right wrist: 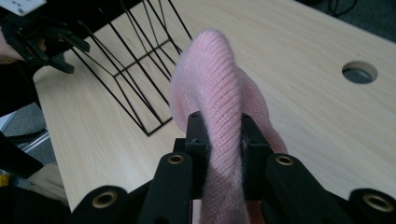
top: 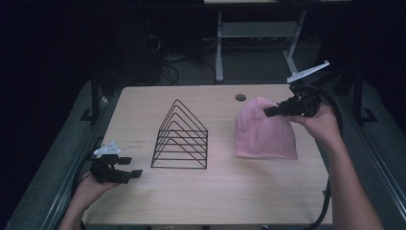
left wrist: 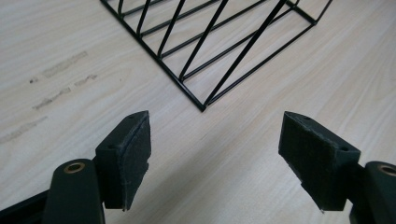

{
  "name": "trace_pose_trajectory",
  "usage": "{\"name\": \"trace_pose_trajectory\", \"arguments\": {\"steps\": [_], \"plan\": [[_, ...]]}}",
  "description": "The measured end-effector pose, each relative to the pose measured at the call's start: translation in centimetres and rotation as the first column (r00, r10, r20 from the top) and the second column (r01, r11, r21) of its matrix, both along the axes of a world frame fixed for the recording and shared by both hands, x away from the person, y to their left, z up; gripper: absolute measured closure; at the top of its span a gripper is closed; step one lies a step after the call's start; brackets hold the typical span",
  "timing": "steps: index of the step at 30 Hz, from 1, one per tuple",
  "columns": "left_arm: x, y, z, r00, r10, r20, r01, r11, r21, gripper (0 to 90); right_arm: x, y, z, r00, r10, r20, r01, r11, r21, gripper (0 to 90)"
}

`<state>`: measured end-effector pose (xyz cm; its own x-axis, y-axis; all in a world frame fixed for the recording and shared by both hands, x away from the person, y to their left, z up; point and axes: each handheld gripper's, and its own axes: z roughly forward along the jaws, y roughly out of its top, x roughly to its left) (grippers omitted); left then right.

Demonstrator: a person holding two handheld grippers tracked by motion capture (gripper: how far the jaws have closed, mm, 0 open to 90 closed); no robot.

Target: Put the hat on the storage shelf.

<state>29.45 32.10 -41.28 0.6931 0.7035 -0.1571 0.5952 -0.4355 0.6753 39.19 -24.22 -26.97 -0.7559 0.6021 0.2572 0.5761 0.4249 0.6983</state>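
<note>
- High view: a pink knit hat (top: 264,130) lies on the right half of the wooden table (top: 215,191), with its wide brim edge toward the person and its rounded crown toward the far edge, so its long axis runs near to far. The crown end is lifted off the table.
- High view: the right gripper (top: 271,110) comes in from the right, held in the person's right hand (top: 320,120), and its jaws meet the hat at the raised crown, on the hat's far right side.
- High view: a black wire rack (top: 181,138) of nested triangular frames stands near the table's middle, just left of the hat and apart from it. The left gripper (top: 130,167) hovers by the near left corner, left of the rack, with its jaws pointing toward the rack.
- Left gripper view: the two padded jaws stand spread wide with bare table between them. The near corner of the wire rack (left wrist: 205,56) lies just beyond and between them, not touching either pad.
- Right gripper view: the jaws are pressed onto a fold of the pink knit hat (right wrist: 219,102), pinching it from both sides. The ribbed fold rises up and away from the jaws, arching toward the rack (right wrist: 135,70). Beyond it, the left gripper (right wrist: 70,56) shows at the upper left, and a round hole (right wrist: 359,72) in the table sits at the right.
</note>
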Motion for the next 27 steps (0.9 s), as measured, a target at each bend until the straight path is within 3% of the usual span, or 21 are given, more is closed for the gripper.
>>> {"name": "trace_pose_trajectory", "arguments": {"steps": [13,27], "plan": [[0.5,0.3,3.5,0.9984,-0.057,0.003,0.057,0.998,-0.027,25.5,-0.9,1.4,4.5,0.9966,0.031,0.076,-0.032,0.999,0.004,77.7],[1.2,-0.2,7.5,0.9925,-0.122,0.015,0.122,0.9921,-0.029,25.5,-1.3,4.4,8.9,0.9873,0.076,0.14,-0.075,0.997,-0.009,77.6]]}}
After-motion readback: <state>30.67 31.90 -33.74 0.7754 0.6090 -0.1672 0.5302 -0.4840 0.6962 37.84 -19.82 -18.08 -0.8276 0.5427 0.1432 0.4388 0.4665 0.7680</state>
